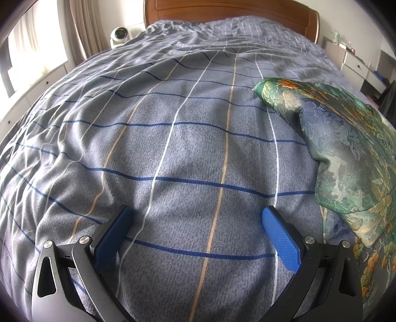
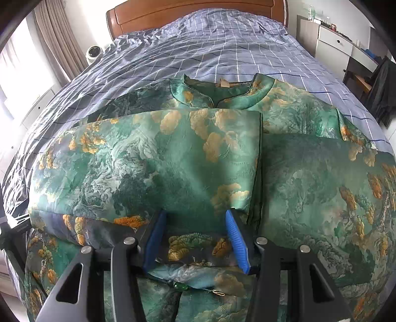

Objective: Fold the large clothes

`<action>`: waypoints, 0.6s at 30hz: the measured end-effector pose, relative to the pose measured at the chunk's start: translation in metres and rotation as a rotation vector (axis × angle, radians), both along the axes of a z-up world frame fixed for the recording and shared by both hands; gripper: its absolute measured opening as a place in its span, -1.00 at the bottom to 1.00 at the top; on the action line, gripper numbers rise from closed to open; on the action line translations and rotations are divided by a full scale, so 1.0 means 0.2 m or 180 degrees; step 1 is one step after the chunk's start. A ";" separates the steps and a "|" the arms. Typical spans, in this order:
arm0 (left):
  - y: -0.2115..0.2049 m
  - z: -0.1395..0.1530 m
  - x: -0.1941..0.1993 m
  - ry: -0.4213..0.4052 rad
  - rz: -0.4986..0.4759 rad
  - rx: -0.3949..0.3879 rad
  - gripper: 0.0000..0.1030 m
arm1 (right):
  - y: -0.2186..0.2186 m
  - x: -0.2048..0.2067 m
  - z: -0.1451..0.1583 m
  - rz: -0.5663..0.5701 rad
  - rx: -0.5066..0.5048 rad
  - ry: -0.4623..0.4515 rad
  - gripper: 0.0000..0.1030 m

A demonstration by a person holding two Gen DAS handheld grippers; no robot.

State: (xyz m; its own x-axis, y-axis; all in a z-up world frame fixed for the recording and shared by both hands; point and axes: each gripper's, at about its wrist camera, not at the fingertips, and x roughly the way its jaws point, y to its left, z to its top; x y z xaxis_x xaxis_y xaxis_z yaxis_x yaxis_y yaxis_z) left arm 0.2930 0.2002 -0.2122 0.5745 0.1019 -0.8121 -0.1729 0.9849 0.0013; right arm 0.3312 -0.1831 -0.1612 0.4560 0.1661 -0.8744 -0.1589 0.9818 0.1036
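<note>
A green silky dress [image 2: 153, 158] with gold cloud print lies spread on the bed, its stand-up collar [image 2: 217, 95] toward the headboard. One side panel is folded over the middle, and its straight edge [image 2: 259, 161] runs down the centre. My right gripper [image 2: 196, 235] hovers over the dress's near part, jaws partly apart; the cloth lies flat below and the pads [image 2: 234, 237] do not pinch it. My left gripper [image 1: 198, 223] stands wide open over the bare duvet, with nothing between its fingers. The dress [image 1: 346, 148] bulges just to its right.
A blue-grey checked duvet [image 1: 173, 136] covers the whole bed, up to a wooden headboard [image 2: 193, 14]. A white round device [image 1: 120, 34] stands by the curtain on the left. On the right are white drawers [image 2: 336, 42] and a dark cloth [image 2: 382, 91] hanging.
</note>
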 end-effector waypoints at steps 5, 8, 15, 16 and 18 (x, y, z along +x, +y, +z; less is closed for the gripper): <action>0.00 0.00 0.00 0.0000 0.0000 0.0000 0.99 | 0.00 -0.02 0.03 0.0025 -0.0010 -0.0096 0.00; 0.00 0.00 0.00 0.0000 0.0000 0.0001 0.99 | 0.00 -0.08 0.11 0.0071 -0.0019 -0.0217 0.01; 0.00 0.00 0.00 -0.0002 0.0002 0.0005 0.99 | -0.04 -0.40 0.37 0.0175 0.0064 -0.0589 0.49; 0.00 0.00 0.00 -0.0003 0.0002 0.0003 0.99 | -0.06 -0.46 0.40 0.0179 0.0067 -0.0652 0.49; 0.00 0.00 0.00 0.0002 -0.0001 0.0006 0.99 | -0.09 -0.56 0.46 0.0164 0.0090 -0.0754 0.49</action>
State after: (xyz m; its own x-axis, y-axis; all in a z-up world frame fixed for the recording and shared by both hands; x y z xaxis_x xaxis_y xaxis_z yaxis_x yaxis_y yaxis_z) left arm 0.2937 0.1999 -0.2124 0.5741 0.1033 -0.8122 -0.1727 0.9850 0.0032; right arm 0.2185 -0.2006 -0.0687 0.6380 0.2173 -0.7387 -0.2320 0.9690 0.0847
